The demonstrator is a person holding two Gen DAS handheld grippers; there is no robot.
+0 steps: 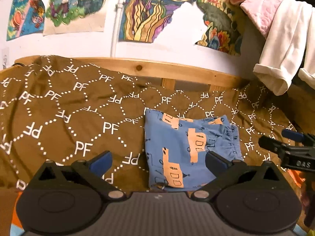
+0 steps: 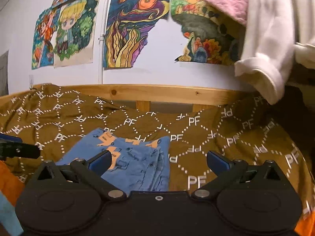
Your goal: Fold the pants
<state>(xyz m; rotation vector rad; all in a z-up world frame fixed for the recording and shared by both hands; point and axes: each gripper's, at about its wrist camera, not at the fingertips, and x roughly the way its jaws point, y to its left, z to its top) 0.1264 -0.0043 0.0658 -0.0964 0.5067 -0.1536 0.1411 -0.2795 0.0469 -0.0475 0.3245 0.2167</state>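
Observation:
Small blue pants [image 1: 183, 147] with orange truck prints lie folded into a compact rectangle on the brown bedspread [image 1: 78, 118]. My left gripper [image 1: 157, 160] is open just above their near edge, its blue pads spread wide with nothing between them. The right gripper [image 1: 285, 147] pokes in from the right of that view. In the right wrist view the same pants [image 2: 133, 157] lie to the left of centre, elastic waistband towards me. My right gripper [image 2: 157, 160] stands open over their right edge and the bedspread [image 2: 216, 137], holding nothing. The left gripper [image 2: 15, 147] shows at the left edge.
A wooden bed rail [image 1: 157, 68] runs along the far side under a wall hung with colourful drawings [image 1: 153, 9]. White and pink clothes [image 1: 283, 39] hang at the upper right. Orange fabric [image 2: 9, 181] lies at the lower left of the right wrist view.

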